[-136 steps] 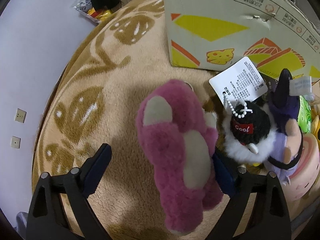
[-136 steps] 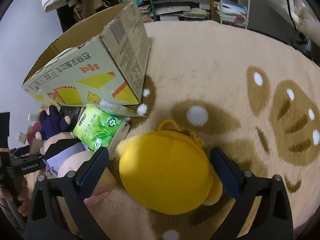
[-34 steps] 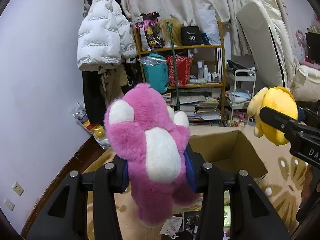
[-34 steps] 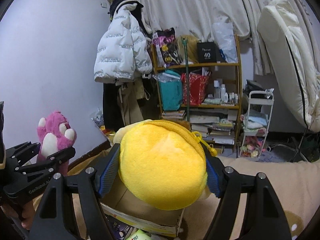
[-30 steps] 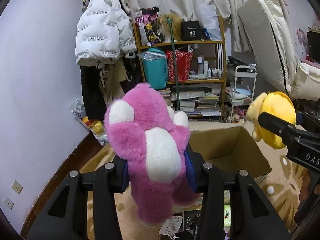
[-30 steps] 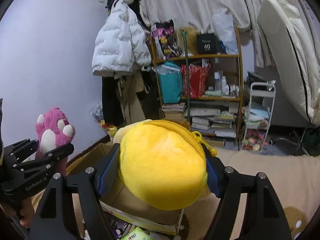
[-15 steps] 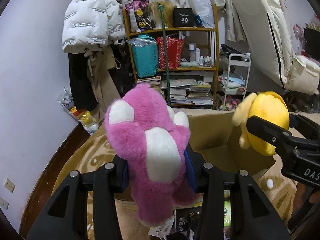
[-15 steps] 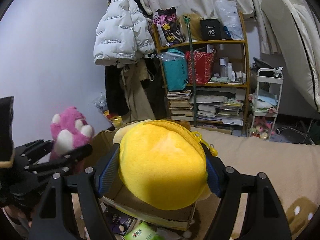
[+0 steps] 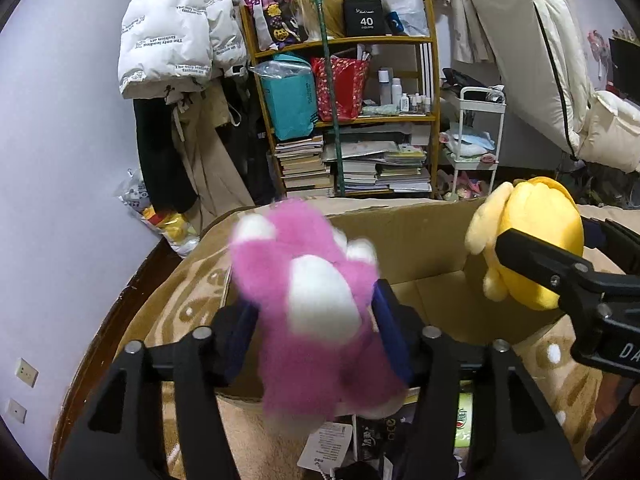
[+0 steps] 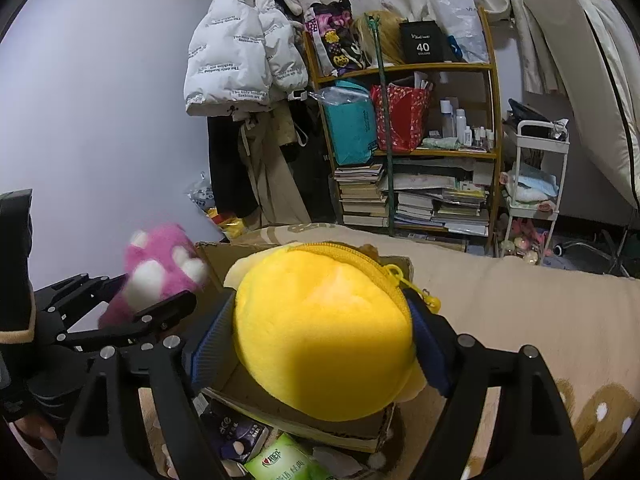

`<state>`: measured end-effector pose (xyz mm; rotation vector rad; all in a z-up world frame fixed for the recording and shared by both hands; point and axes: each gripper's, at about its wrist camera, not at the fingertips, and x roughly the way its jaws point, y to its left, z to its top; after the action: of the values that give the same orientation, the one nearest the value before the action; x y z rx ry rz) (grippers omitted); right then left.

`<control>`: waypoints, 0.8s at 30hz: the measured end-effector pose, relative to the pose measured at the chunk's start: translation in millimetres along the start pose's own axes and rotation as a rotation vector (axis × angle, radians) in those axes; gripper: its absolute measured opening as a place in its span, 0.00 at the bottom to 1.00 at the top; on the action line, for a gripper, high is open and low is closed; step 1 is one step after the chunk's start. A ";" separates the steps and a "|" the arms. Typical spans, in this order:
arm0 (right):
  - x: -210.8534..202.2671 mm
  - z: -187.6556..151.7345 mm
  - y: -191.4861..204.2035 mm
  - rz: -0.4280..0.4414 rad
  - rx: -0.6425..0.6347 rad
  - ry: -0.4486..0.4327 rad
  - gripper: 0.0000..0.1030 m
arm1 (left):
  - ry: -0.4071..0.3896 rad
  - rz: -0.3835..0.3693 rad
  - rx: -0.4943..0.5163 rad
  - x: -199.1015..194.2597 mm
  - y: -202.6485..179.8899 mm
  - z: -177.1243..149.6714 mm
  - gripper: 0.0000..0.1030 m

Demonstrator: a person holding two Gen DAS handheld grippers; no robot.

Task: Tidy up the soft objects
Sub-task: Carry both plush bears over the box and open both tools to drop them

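Beige rug (image 10: pixel 540 312), bookshelf (image 9: pixel 430 80) behind — left tool (image 9: pixel 316 336) opening round pink plush (image 9: pixel 316 304); right tool (image 10: pixel 320 344) opening round yellow plush (image 10: pixel 324 332).

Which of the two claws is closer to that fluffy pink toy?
Left. The pink plush sits between the left gripper fingers, whose jaws are opening. The right gripper is off to the side, around the yellow plush.

white puffer jacket (image 9: pixel 176 36) hangs beside cluttered shelf (image 9: pixel 352 120).

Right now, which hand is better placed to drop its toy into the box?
Left. Its fingers are opening, and the pink plush hangs over the open cardboard box. The yellow plush sits near the box's edge.
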<state>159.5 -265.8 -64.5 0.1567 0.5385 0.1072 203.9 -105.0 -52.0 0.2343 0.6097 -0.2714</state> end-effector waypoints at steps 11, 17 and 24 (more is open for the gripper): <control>-5.2 3.4 1.3 0.003 -0.004 -0.020 0.94 | -0.030 0.035 0.016 -12.7 1.2 -0.9 0.77; -17.6 8.7 -0.6 0.004 0.026 -0.051 1.00 | -0.032 0.056 -0.014 -22.8 10.3 -2.5 0.78; -37.3 14.1 1.6 0.005 0.044 -0.077 1.00 | -0.043 0.062 -0.036 -40.4 20.9 -4.3 0.86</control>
<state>134.9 -271.2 -33.6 0.2042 0.4641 0.0943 176.5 -76.8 -28.7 0.2116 0.5633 -0.2047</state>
